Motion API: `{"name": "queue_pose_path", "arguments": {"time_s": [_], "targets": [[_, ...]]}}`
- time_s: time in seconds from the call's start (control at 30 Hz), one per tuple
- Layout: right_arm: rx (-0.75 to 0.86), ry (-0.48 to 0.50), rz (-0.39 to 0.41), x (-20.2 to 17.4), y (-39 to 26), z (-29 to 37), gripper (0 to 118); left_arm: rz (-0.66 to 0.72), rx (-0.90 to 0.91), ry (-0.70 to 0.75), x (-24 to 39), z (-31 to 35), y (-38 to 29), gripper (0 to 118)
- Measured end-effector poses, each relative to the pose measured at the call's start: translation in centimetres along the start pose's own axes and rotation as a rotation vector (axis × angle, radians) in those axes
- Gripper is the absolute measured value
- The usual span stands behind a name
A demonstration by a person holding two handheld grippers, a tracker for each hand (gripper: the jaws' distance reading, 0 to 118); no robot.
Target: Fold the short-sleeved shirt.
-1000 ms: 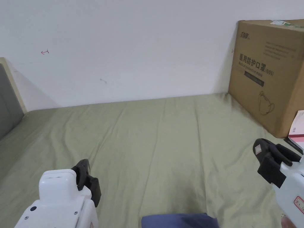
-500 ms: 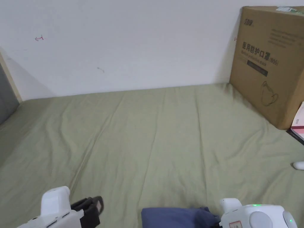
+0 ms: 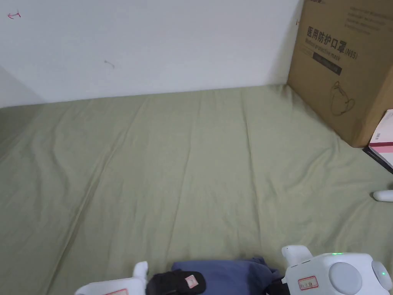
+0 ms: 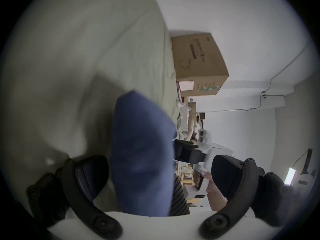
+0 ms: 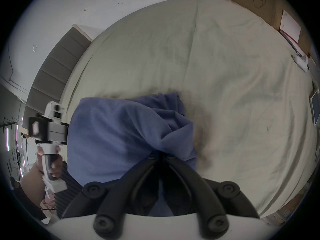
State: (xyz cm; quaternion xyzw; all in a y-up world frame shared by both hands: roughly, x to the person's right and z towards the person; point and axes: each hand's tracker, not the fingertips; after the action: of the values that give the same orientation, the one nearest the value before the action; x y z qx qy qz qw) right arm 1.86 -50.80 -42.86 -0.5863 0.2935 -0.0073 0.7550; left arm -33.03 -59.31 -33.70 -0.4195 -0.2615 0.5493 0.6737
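Observation:
A dark blue short-sleeved shirt (image 3: 226, 273) lies bunched at the near edge of the pale green bed sheet (image 3: 192, 161). In the right gripper view, my right gripper (image 5: 160, 155) is shut on a fold at the right side of the shirt (image 5: 121, 133), and the cloth drapes over its tips. The left gripper (image 4: 159, 160) is wide open, with the shirt (image 4: 142, 157) rising between its jaws and neither pad pressing on it. In the head view, the left gripper (image 3: 175, 282) sits at the shirt's left end, and the right gripper's white housing (image 3: 332, 273) is at its right end.
A large cardboard box (image 3: 341, 65) stands at the back right against the white wall. Beside it lie a pink and white booklet (image 3: 383, 140) and a small white object (image 3: 383, 196). A grey padded headboard (image 5: 57, 67) borders the bed's left end.
The right gripper came in from the far right to the shirt's right end and closed on it. The left gripper moved right to the shirt's left end. The head camera tilted down.

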Motion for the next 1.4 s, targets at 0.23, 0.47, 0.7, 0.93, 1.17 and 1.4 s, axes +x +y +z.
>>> {"name": "queue_pose_path", "arguments": {"time_s": [0.23, 0.47, 0.7, 0.93, 1.17, 1.4], "targets": [[0.01, 0.014, -0.03, 0.6, -0.3, -0.3, 3, -0.103, 0.053, 0.236, -0.2, -3.2, -1.4, 28], [0.145, 0.142, -0.011, -0.3, -0.8, 3.6, 3, -0.258, 0.058, 0.22, 5.1, 0.7, -0.8, 28], [0.278, 0.154, 0.033, -3.8, 0.8, 9.3, 3, -0.327, 0.179, 0.38, 9.7, 17.3, 4.1, 28], [0.263, 0.141, 0.074, -7.5, 0.9, 9.9, 3, -0.269, 0.176, 0.722, 9.0, 32.4, 6.8, 29], [0.227, 0.074, 0.142, -9.3, 1.7, 9.9, 3, -0.234, 0.169, 1.09, 4.9, 40.9, 8.6, 35], [0.23, 0.108, 0.053, -9.1, 2.6, 9.4, 3, -0.258, 0.189, 1.438, 1.8, 44.1, 9.1, 97]]}}
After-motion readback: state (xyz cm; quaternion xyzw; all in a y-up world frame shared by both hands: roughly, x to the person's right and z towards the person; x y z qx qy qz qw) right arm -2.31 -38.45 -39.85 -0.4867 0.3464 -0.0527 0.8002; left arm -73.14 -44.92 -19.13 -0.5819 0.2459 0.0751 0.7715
